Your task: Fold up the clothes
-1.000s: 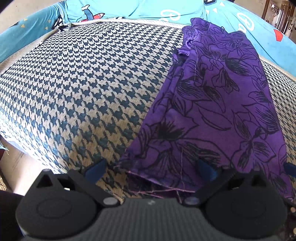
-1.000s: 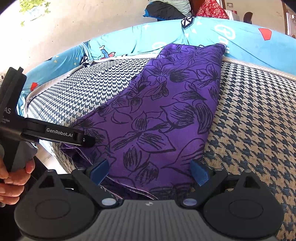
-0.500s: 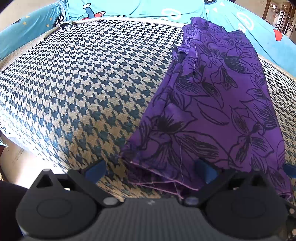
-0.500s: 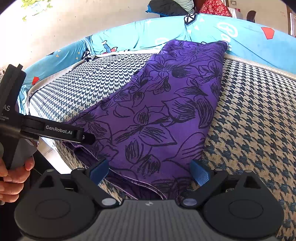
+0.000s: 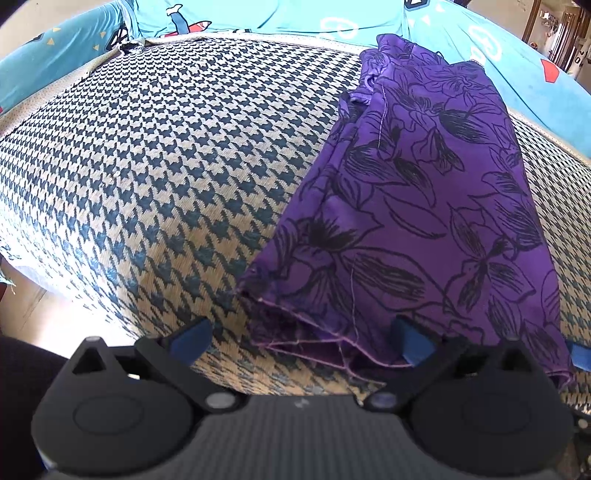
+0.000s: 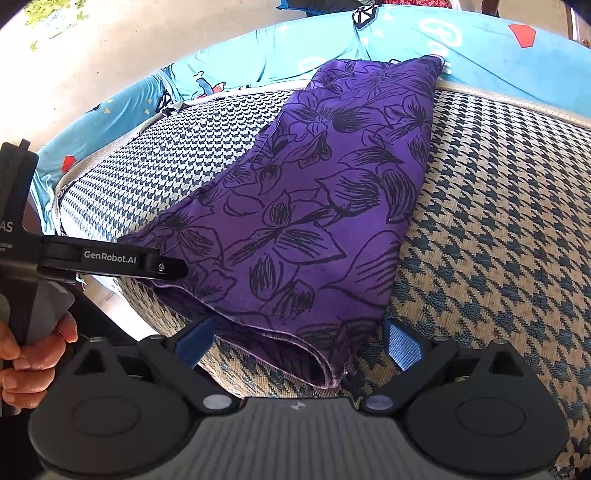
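A purple garment with black flower outlines [image 5: 413, 206] lies folded lengthwise on the houndstooth cushion [image 5: 155, 155], running from the back edge toward me. Its layered hem [image 5: 317, 332] sits just in front of my left gripper [image 5: 303, 338], which is open with the hem's left corner between its blue pads. In the right wrist view the same garment [image 6: 317, 206] stretches away, and its near hem corner [image 6: 325, 369] lies between the pads of my open right gripper [image 6: 297, 343]. The left gripper's black arm [image 6: 110, 260] hovers by the hem's left edge, held by a hand [image 6: 22, 354].
A turquoise printed sheet [image 5: 280, 18] covers the back and sides behind the cushion. The cushion's front edge drops to the floor [image 5: 22, 302] at the lower left. Bare houndstooth surface [image 6: 498, 206] spreads right of the garment. A pale wall [image 6: 129, 44] rises behind.
Both grippers have drawn back a little from the hem, which now shows more cushion in front of it. The garment itself has not moved, and both stay open.
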`<state>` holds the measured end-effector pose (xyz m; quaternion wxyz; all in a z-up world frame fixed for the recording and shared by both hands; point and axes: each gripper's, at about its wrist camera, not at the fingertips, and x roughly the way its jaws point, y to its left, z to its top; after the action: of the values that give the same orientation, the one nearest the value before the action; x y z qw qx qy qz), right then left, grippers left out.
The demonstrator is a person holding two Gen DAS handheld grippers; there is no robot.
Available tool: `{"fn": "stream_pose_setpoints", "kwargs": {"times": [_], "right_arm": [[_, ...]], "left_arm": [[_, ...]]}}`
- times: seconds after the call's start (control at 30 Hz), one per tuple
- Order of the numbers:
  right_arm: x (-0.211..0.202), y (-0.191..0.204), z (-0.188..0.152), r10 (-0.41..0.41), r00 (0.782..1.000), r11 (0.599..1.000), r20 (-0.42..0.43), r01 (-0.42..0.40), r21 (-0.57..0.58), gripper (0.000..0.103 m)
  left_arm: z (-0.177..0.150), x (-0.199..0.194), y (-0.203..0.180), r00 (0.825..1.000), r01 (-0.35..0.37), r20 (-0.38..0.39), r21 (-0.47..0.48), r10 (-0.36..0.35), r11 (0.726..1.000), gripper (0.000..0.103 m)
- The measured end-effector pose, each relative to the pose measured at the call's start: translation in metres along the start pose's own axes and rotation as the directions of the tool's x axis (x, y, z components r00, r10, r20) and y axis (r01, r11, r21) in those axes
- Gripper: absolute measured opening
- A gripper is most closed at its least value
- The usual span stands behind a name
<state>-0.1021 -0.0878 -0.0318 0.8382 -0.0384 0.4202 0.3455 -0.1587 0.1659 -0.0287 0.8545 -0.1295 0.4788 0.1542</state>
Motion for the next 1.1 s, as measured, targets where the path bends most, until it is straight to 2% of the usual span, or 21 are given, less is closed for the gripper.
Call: {"fn": "stream_pose_setpoints", "kwargs": {"times": [0.17,0.4,0.57,0.83,0.93,1.1], "right_arm": [[-0.009,-0.007,-0.002,0.021,1.0,0.999,0.003,-0.021,0.05,0.098],[-0.02,-0.018,0.007,0.003,0.999,0.997,0.04,-0.006,0.082,0.098],[-0.022,-0.029,0.026,-0.006,0.998,0.998,0.065,0.002,0.065,0.098],[-0.013,-0.049,0.063,-0.037,0.995,0.999,0.088,0.037,-0.002,0.098],[-0.006,-0.058,0.074,-0.054,0.995,0.999,0.082,0.053,0.011,0.098],[0.003,-0.073,0.088,-0.017,0.997,0.998,0.078,0.012,0.062,0.098]], "left_arm": [[-0.009,-0.007,-0.005,1.0,0.026,0.005,0.003,-0.026,1.0,0.103],[-0.012,-0.026,-0.024,0.995,0.03,0.097,0.088,-0.039,0.996,0.103],[0.005,-0.025,-0.037,0.993,0.042,0.109,0.106,-0.054,0.993,0.103],[0.052,-0.015,-0.059,0.99,0.046,0.122,0.145,-0.064,0.988,0.103],[0.067,-0.007,-0.067,0.992,0.041,0.114,0.162,-0.06,0.986,0.103],[0.081,0.01,-0.075,0.994,0.032,0.092,0.181,-0.05,0.983,0.103]]}}
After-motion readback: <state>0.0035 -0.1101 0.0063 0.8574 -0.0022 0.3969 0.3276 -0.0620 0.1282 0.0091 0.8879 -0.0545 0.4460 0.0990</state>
